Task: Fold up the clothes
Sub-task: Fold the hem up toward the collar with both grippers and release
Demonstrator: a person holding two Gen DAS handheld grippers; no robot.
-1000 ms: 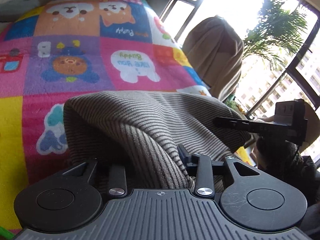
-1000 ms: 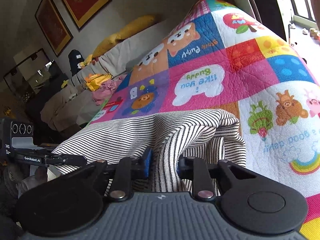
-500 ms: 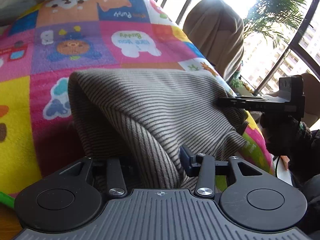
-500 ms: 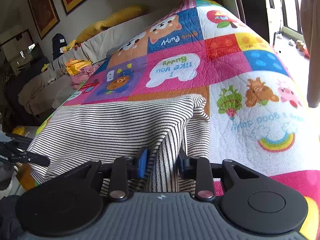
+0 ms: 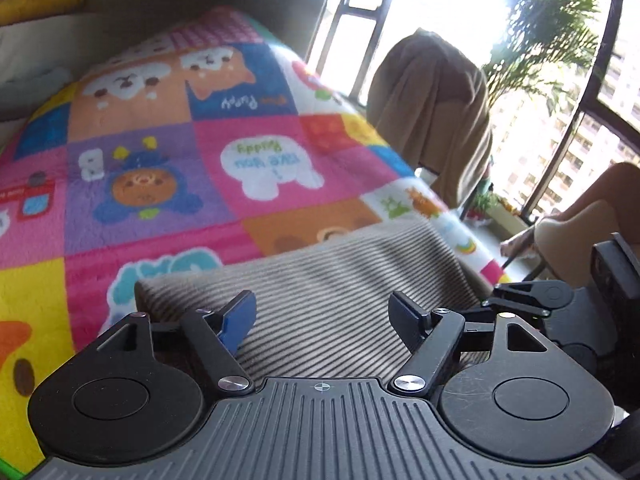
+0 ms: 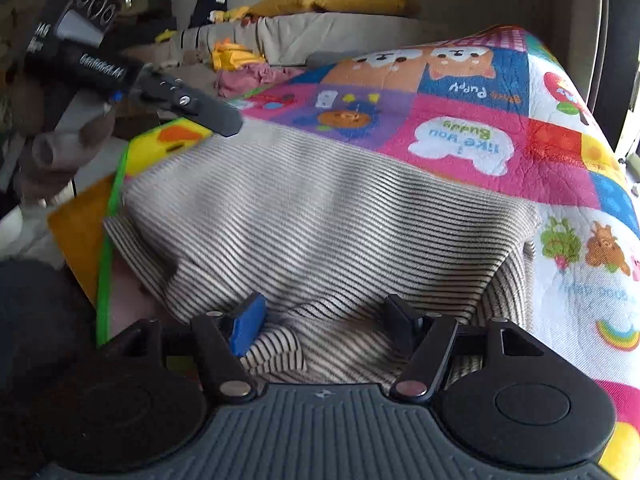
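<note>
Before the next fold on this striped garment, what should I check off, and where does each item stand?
1. Left hand-held gripper open, gripping no cloth: ok.
2. Right hand-held gripper open, gripping no cloth: ok.
3. Striped garment lying folded on the colourful blanket: ok.
4. Top layer smooth: ok, only slight ripples.
5. Near edge tidy: not ok, a small flap sticks out by the right hand-held gripper's fingers.
6. Layers underneath lined up: cannot tell, hidden.

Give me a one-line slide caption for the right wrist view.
Right gripper open over the striped garment lying folded on the cartoon play mat, left gripper raised beyond its far corner.
</note>
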